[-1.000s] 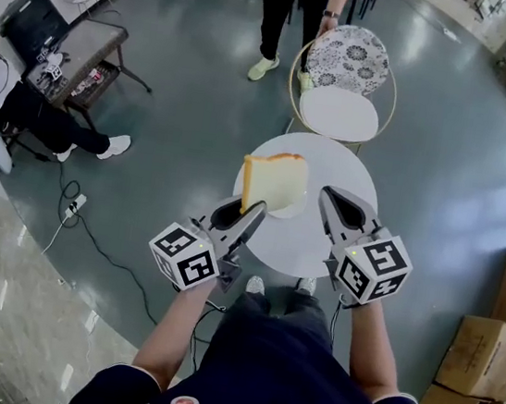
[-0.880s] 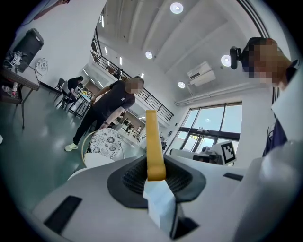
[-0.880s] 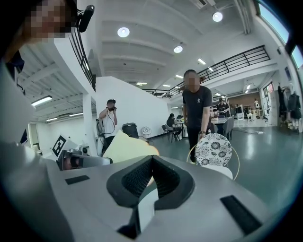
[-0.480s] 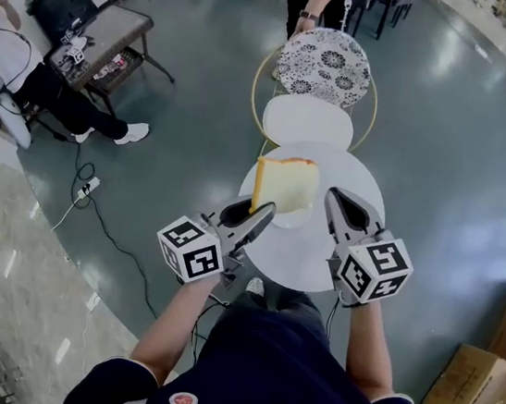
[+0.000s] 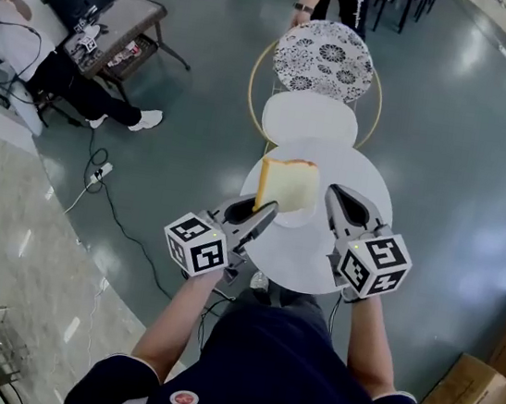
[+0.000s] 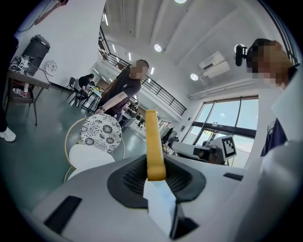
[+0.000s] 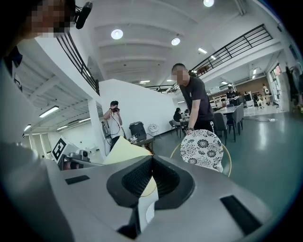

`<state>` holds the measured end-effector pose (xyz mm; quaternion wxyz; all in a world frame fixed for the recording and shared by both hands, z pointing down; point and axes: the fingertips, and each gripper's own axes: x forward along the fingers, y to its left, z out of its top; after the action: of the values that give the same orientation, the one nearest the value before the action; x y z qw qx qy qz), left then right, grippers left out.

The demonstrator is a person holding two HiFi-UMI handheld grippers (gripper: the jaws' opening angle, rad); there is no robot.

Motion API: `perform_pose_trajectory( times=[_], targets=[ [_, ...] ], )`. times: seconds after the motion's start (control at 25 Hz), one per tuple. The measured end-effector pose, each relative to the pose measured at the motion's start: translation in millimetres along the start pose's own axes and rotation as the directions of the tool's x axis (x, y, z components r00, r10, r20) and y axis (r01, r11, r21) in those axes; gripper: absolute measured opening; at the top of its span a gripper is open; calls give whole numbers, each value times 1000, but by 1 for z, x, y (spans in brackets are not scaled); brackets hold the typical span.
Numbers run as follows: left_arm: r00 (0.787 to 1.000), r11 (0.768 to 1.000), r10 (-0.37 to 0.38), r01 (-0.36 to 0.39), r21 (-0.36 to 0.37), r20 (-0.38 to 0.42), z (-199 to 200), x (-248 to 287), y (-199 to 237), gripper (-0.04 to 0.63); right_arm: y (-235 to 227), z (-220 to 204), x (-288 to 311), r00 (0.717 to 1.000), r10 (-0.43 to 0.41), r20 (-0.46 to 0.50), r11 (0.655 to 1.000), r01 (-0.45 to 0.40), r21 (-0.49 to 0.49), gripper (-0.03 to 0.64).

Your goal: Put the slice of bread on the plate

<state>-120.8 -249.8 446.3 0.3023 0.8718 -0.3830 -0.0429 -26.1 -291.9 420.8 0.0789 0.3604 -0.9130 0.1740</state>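
Laying the slice of bread (image 5: 289, 183) flat likely means tipping the left gripper (image 5: 265, 211) — clamped on its lower edge — over the white plate (image 5: 301, 219) near the round table's (image 5: 312, 259) middle, right gripper (image 5: 334, 195) closed, empty.

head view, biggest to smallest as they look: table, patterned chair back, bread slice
1. round white table
2. round black-and-white floral chair back
3. pale square bread slice, held nearer the camera than the table, so it looks larger than it is
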Motion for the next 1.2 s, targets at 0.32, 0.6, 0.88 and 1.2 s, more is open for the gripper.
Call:
perform_pose_trajectory(
  times=[0.32, 0.6, 0.88, 1.2],
  targets=[
    [996, 997, 3, -10, -75, -92, -55, 31, 41, 92, -21, -32, 12, 997, -24, -71, 1000, 25, 18, 6],
    [987, 991, -22, 1, -133, -157, -103, 55, 70, 92, -35, -66, 16, 989, -65, -132, 997, 70, 36, 6],
    [975, 980, -35, -9, -197, -219, -140, 68, 102, 92, -44, -92, 26, 980, -103, -171, 992, 113, 50, 6],
    [970, 952, -50, -27, -306, -239, -175, 78, 131, 92, -52, -107, 19, 968, -133, -211, 988, 145, 44, 6]
  ],
)
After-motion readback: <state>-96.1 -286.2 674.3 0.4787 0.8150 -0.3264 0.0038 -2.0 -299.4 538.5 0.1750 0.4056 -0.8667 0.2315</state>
